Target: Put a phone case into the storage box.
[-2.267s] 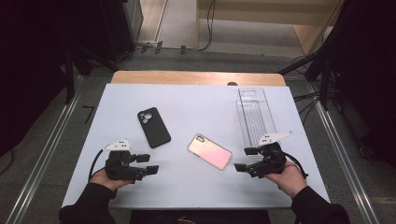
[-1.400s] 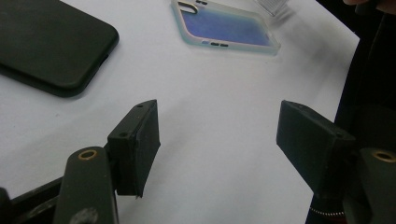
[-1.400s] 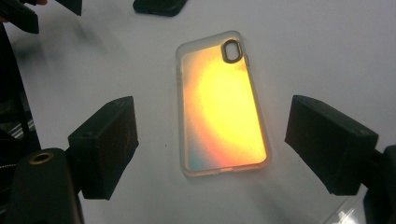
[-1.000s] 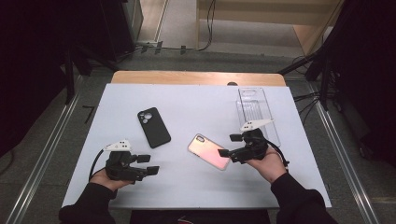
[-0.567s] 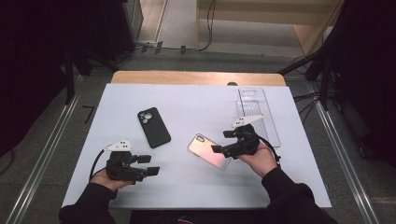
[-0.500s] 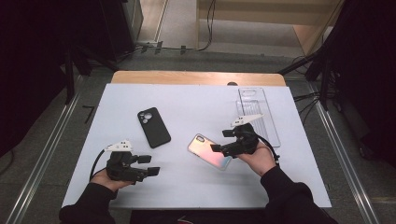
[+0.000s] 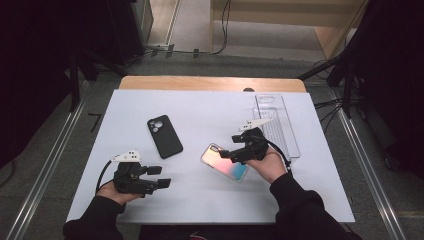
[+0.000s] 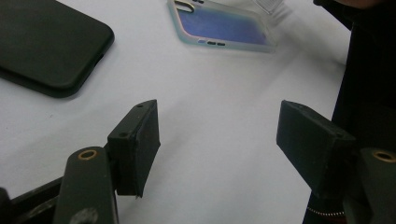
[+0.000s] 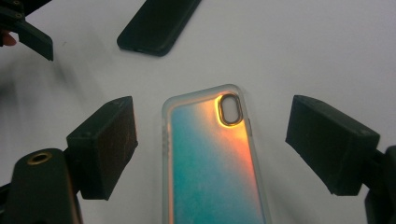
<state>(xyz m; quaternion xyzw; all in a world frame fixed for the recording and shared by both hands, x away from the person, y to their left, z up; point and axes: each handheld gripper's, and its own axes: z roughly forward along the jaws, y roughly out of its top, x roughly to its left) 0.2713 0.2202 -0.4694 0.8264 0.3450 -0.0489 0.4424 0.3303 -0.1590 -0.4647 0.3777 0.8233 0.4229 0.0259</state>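
Reach step: R gripper closing in on iridescent phone case.
L gripper [image 7: 159, 178] idle at front left, jaws apart, empty; case [image 7: 225, 161] flat mid-table between R gripper's [image 9: 210, 149] spread jaws, untouched. Next: lower, squeeze its long edges.
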